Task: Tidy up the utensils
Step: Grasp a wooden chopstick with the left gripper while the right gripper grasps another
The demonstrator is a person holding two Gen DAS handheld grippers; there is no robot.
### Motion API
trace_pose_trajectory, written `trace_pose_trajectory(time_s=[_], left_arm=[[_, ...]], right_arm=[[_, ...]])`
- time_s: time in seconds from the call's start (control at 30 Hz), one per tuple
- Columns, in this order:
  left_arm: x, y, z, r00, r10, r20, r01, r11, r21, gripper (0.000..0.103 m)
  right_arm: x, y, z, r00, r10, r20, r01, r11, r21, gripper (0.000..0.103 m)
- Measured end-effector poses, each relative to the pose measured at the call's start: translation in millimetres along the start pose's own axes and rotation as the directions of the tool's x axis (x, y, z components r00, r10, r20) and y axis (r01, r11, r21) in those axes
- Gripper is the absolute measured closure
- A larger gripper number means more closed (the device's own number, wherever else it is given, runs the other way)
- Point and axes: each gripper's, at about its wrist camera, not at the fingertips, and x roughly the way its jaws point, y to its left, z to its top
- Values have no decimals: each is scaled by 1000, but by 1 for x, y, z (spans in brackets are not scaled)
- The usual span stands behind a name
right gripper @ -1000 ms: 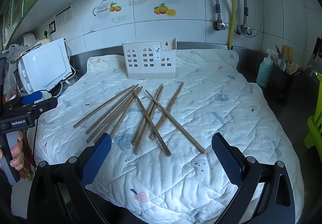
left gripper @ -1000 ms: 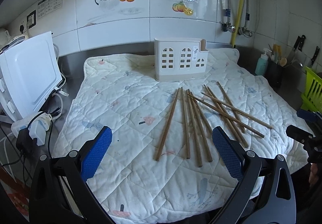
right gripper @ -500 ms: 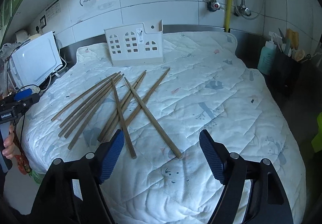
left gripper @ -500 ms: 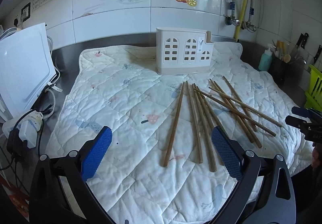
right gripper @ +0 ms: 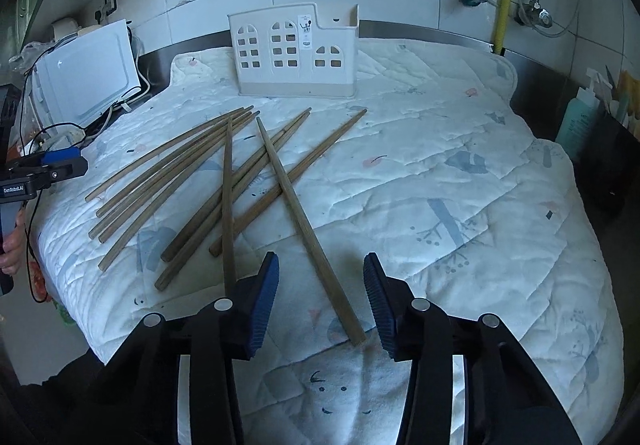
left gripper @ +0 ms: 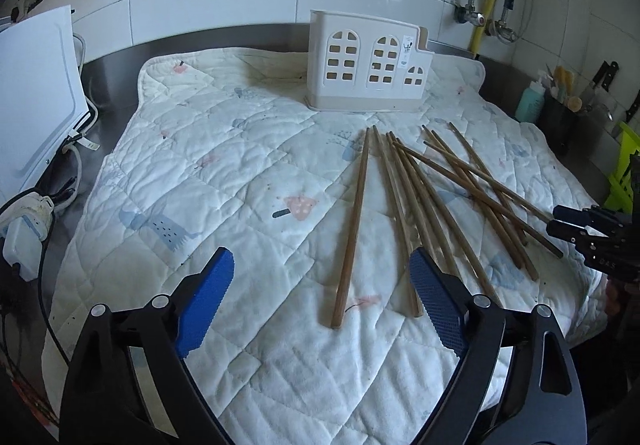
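Several brown wooden chopsticks [left gripper: 404, 185] lie fanned and crossed on a white quilted cloth [left gripper: 224, 173]. Behind them stands a white utensil holder [left gripper: 368, 73] with house-shaped windows, also in the right wrist view [right gripper: 296, 53]. My left gripper [left gripper: 320, 285] hovers low over the near end of the leftmost chopstick [left gripper: 352, 229]; its jaws are closing, and the stick's end lies between them untouched. My right gripper [right gripper: 320, 277] is closing around the near end of one crossed chopstick [right gripper: 304, 221], and its pads stand clear of the stick.
A white appliance [left gripper: 36, 105] and a plug strip [left gripper: 24, 229] with cables sit left of the cloth. At the right stand a teal bottle [left gripper: 530, 105], a dark utensil pot [left gripper: 560, 125] and a green rack [left gripper: 624, 169]. The tiled wall and pipes are behind.
Both grippers came down and closer to the chopsticks. The right jaws narrowed a lot, now flanking one stick's end. The left jaws narrowed slightly.
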Motion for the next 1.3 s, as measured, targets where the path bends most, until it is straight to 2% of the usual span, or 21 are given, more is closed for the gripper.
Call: trace_pose_trajectory(time_s=[0.17,0.27,0.37,0.43,0.5,0.57,0.63,0.83,0.93,1.03,1.27,1.3], left_arm=[[8,6,-3,999,-40,-5,40,999,-19,17],[13,6,-3,999,-31,-26,31,999,-10,17],[19,1,-4,998,-38,-51,40,999,32,30],[24,-1,-6,997,-49,-66,52,998,46,44],[27,-1,-7,994,-76,-78,80,996,42,51],[30,-3,-8,994,-76,-84,81,995,58,56],[33,-5,-9,993,-79,-91,86,994,73,66],[38,-7,-10,994,-79,-81,86,992,87,81],[38,-9,-12,996,-65,-69,73,991,115,82],[35,-12,-14,997,-50,-56,57,989,138,92],[31,-18,-18,999,-25,-39,31,985,172,92],[30,-18,-18,999,-32,-36,37,985,166,97]], right_arm=[[4,-1,-2,1000,7,-2,-7,1000,-7,75],[5,1,-3,1000,-5,-1,5,1000,-24,81],[5,1,-3,1000,-7,3,7,1000,-28,87],[5,0,-3,1000,-2,3,2,1000,-28,89],[4,0,-3,1000,1,5,0,1000,-28,96],[4,0,-3,1000,1,6,-1,1000,-28,96],[4,0,-3,1000,-2,7,2,999,-33,96],[2,-1,-1,1000,-14,16,15,1000,-20,96],[0,0,0,1000,-13,20,14,1000,-11,96],[-4,3,2,1000,-20,24,20,1000,-4,96],[-18,11,9,999,-23,49,22,1000,22,96],[-20,12,10,998,-22,54,21,999,27,96]])
